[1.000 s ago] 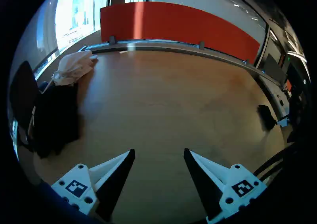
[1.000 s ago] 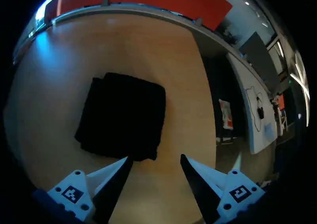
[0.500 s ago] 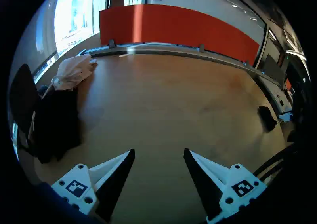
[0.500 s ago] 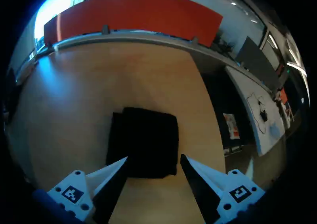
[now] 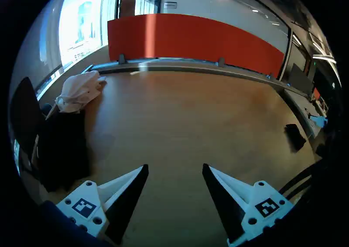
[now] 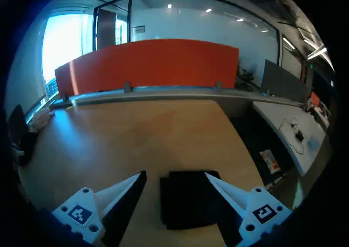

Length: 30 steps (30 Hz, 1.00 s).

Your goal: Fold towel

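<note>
Lying flat on a light wooden bench (image 6: 131, 129), a folded black cloth towel (image 6: 189, 201), low between the right gripper (image 6: 174, 173) fingers, spread apart, gripping nothing. Fingers of the left gripper (image 5: 174, 166) likewise apart, over bare bench.

The black towel (image 6: 189, 199) has its right edge (about 5 o'clock) hidden behind a finger (image 6: 231, 201) of the right gripper (image 6: 174, 173).

The towel (image 6: 187, 199) is black, the table (image 6: 131, 129) tan, the divider (image 6: 148, 63) orange-red.
</note>
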Tool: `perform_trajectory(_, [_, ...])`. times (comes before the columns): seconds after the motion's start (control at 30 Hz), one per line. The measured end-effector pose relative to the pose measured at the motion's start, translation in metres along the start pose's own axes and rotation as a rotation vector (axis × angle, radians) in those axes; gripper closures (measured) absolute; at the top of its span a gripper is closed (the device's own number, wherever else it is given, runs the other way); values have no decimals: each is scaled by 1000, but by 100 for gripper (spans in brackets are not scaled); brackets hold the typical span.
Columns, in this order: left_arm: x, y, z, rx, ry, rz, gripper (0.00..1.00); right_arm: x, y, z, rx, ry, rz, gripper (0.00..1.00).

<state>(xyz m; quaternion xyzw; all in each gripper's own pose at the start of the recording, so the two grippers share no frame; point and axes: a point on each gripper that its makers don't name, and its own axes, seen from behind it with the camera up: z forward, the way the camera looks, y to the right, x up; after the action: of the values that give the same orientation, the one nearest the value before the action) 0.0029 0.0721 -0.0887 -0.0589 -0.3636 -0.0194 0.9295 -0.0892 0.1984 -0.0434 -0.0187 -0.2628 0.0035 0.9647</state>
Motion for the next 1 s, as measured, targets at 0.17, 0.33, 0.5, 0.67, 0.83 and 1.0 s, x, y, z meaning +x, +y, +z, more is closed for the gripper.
perform_trajectory(0.17, [14, -2, 4, 4, 44, -6, 8, 22, -15, 0, 17, 97, 11, 8])
perform_trajectory(0.33, [35, -4, 7, 10, 114, -22, 8, 43, -31, -2, 28, 170, 19, 8])
perform_trajectory(0.5, [64, -4, 5, 4, 219, -46, 8, 68, -50, -5, 30, 245, 19, 8])
perform_trajectory(0.67, [93, -9, 0, 21, 325, -56, 8, 88, -66, -8, 3, 305, -3, 8])
perform_trajectory(0.83, [115, -12, -7, 30, 405, -62, 9, 103, -92, -13, 16, 357, -31, 8])
perform_trajectory(1.0, [131, -9, -16, 29, 465, -48, 8, 113, -115, -16, 14, 389, -42, 8])
